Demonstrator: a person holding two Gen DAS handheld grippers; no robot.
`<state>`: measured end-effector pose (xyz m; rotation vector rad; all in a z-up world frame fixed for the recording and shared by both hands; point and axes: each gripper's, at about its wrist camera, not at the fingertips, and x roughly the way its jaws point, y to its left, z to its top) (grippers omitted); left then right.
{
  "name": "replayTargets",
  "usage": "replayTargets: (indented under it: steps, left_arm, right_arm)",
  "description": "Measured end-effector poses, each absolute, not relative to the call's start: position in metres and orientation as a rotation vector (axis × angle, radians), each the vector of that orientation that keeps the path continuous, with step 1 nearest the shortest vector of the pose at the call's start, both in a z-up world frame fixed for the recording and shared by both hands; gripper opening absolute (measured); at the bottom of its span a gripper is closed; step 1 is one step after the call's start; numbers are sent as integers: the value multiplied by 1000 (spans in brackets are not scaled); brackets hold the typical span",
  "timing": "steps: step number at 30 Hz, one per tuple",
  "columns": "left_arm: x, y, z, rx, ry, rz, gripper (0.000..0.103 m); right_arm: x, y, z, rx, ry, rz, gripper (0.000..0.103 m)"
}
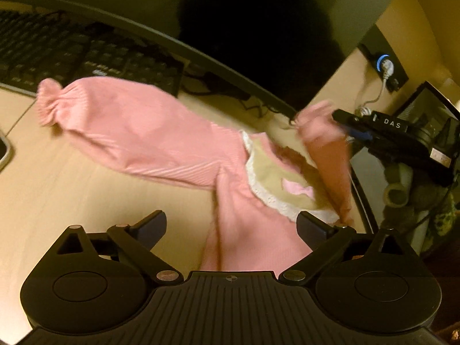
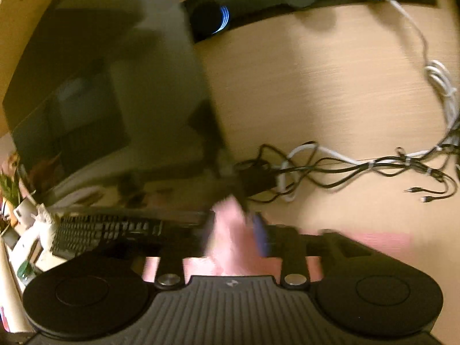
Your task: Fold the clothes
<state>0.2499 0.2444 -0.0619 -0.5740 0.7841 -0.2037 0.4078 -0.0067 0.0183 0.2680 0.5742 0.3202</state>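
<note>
Pink baby top [image 1: 149, 132] lies across a pale wooden desk [image 1: 57, 189], its long left sleeve stretched flat toward a gathered cuff [image 1: 50, 102] near a black keyboard [image 1: 72, 54]. A beige collar with white lace trim [image 1: 267, 181] and a small pink bow [image 1: 299, 191] sits at the neck, just ahead of the left gripper [image 1: 231, 227]. The body of the top runs down between that gripper's fingers [image 1: 152, 222], which stand wide apart and press on nothing; the cloth passes between them without being pinched.

The other sleeve [image 1: 325, 155] is lifted off the desk, and its cuff end meets the tip of the right gripper [image 1: 342, 118], which reaches in from the right side of the left wrist view. In the right wrist view that gripper [image 2: 235, 230] is badly blurred: pink cloth [image 2: 230, 244] sits between its fingers, and it looks clamped there, though I cannot tell for sure whether the pads press on it.

A dark monitor [image 1: 258, 28] stands behind the top. Beyond it on the desk lie a tangle of black and white cables [image 2: 345, 166] and a black device with blue-lit rings [image 2: 224, 18], one ring with a white plug in it.
</note>
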Motion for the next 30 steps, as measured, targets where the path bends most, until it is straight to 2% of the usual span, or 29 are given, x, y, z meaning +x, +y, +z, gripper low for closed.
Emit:
replayTargets:
  steps: [5, 10, 15, 17, 19, 21, 26, 30]
  left_arm:
    - [254, 253, -70, -611, 808, -183, 101]
    - [263, 248, -75, -618, 825, -207, 101]
    - [273, 242, -79, -613, 855, -208, 101]
    - [276, 245, -79, -625, 848, -175, 101]
    - [276, 252, -77, -646, 817, -124, 100]
    - [276, 265, -73, -671, 774, -49, 100]
    - [273, 298, -60, -668, 667, 132, 98]
    - [282, 320, -67, -697, 656, 231, 81]
  right_arm:
    - [388, -5, 16, 224, 541, 343, 61]
    - [394, -45, -20, 264, 623, 171, 61]
    - [387, -68, -85, 234, 772, 38, 60]
    - [383, -62, -85, 183, 752, 43, 62]
    - [386, -60, -81, 176, 740, 53, 68]
    - [376, -61, -70, 212, 729, 93, 83]
    - [347, -51, -62, 205, 742, 219, 95]
    - [345, -49, -76, 281, 802, 224, 103]
